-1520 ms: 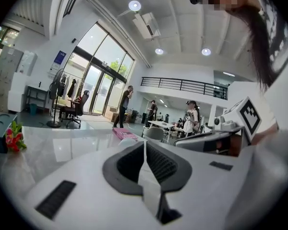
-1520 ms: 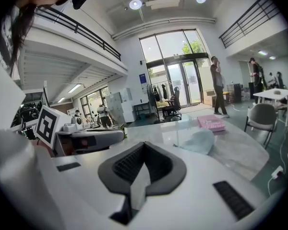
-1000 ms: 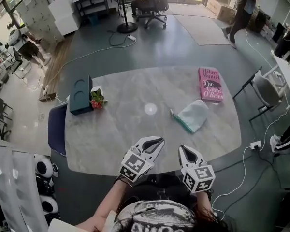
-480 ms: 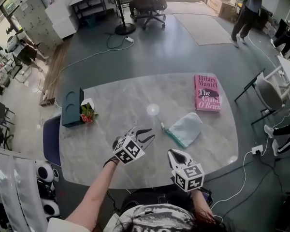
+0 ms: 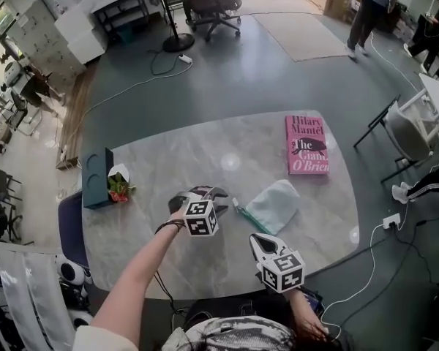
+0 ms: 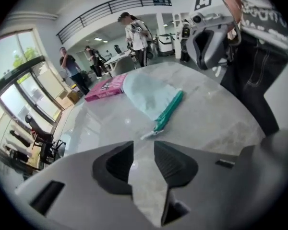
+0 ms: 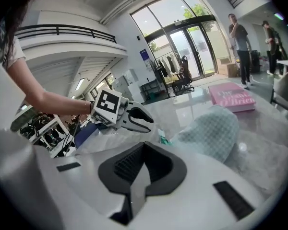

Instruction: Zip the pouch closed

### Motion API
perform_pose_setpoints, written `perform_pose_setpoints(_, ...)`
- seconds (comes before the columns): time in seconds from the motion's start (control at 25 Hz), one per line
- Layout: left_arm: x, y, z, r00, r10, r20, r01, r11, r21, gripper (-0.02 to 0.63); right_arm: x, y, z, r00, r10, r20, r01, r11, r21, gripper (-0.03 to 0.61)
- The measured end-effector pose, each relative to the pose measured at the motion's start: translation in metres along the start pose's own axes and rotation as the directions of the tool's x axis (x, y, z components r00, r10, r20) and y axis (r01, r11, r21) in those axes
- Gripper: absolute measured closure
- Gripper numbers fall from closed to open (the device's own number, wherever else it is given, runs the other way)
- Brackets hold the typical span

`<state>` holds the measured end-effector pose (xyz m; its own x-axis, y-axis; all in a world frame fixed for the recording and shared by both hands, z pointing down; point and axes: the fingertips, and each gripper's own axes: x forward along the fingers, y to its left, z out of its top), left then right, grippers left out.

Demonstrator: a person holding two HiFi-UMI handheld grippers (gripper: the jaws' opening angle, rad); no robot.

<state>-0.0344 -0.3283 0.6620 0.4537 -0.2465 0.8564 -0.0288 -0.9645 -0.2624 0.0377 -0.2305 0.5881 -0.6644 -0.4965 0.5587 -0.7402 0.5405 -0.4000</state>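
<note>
A pale mint pouch (image 5: 274,205) with a teal zipper strip (image 5: 243,213) lies flat on the grey marble table (image 5: 197,148), right of centre. My left gripper (image 5: 207,193) hovers just left of the zipper's near end. Its jaws have just been opening and stand open with nothing between them. In the left gripper view the pouch (image 6: 149,92) and its zipper (image 6: 169,111) lie ahead of the open left gripper (image 6: 143,148), apart from it. My right gripper (image 5: 257,240) sits shut near the table's front edge, below the pouch. The right gripper view shows the pouch (image 7: 209,133) ahead and the left gripper (image 7: 139,120) to its left.
A pink book (image 5: 306,145) lies at the table's far right. A dark teal box (image 5: 95,178) with a small flower bunch (image 5: 118,187) stands at the left edge. A chair (image 5: 406,134) and floor cables are to the right. People walk in the background.
My left gripper has reached forward over the table to just left of the pouch's zipper end, rolled, and opened its jaws. The right gripper has moved forward a little.
</note>
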Motion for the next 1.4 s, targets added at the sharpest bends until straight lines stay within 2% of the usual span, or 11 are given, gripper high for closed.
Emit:
perform_pose_setpoints(0.12, 0.014, 0.003, -0.002, 0.998, -0.044, -0.05, 0.049, 0.994, 0.1, 0.475, 0.004, -0.006, -0.004, 1.0, 0.004, -0.013, -0.003, 1.0, 0.021, 0.58)
perform_pose_setpoints(0.32, 0.03, 0.001, 0.008, 0.99, -0.125, -0.065, 0.135, 0.973, 0.189, 0.471, 0.009, -0.012, -0.009, 1.0, 0.001, -0.025, 0.001, 0.998, 0.057, 0.58)
perform_pose_setpoints(0.44, 0.037, -0.002, 0.013, 0.984, -0.162, -0.068, 0.173, 0.962, 0.213, 0.48, 0.01, -0.015, -0.014, 0.999, -0.002, -0.034, 0.004, 0.998, 0.069, 0.58)
perform_pose_setpoints(0.68, 0.043, -0.01, 0.013, 0.972, -0.22, -0.083, 0.233, 0.949, 0.214, 0.55, 0.01, -0.017, -0.018, 0.999, -0.012, -0.041, 0.016, 0.996, 0.083, 0.58)
perform_pose_setpoints(0.76, 0.04, -0.016, 0.017, 0.967, -0.244, -0.07, 0.254, 0.946, 0.2, 0.582, 0.009, -0.019, -0.019, 0.999, -0.021, -0.044, 0.024, 0.996, 0.083, 0.58)
perform_pose_setpoints(0.92, 0.032, -0.03, 0.026, 0.962, -0.272, -0.016, 0.271, 0.952, 0.142, 0.592, 0.01, -0.018, -0.022, 0.998, -0.021, -0.055, 0.025, 0.997, 0.07, 0.578)
perform_pose_setpoints(1.16, 0.018, -0.053, 0.04, 0.954, -0.287, 0.087, 0.288, 0.958, -0.006, 0.596, 0.018, -0.015, -0.035, 0.995, -0.039, -0.089, 0.044, 0.997, 0.059, 0.538)
perform_pose_setpoints(1.28, 0.012, -0.067, 0.05, 0.947, -0.289, 0.144, 0.301, 0.951, -0.073, 0.597, 0.022, -0.016, -0.048, 0.992, -0.067, -0.11, 0.072, 0.996, 0.05, 0.51)
perform_pose_setpoints(1.4, 0.007, -0.082, 0.058, 0.94, -0.292, 0.176, 0.311, 0.946, -0.091, 0.598, 0.023, -0.021, -0.057, 0.986, -0.121, -0.118, 0.125, 0.992, 0.029, 0.492)
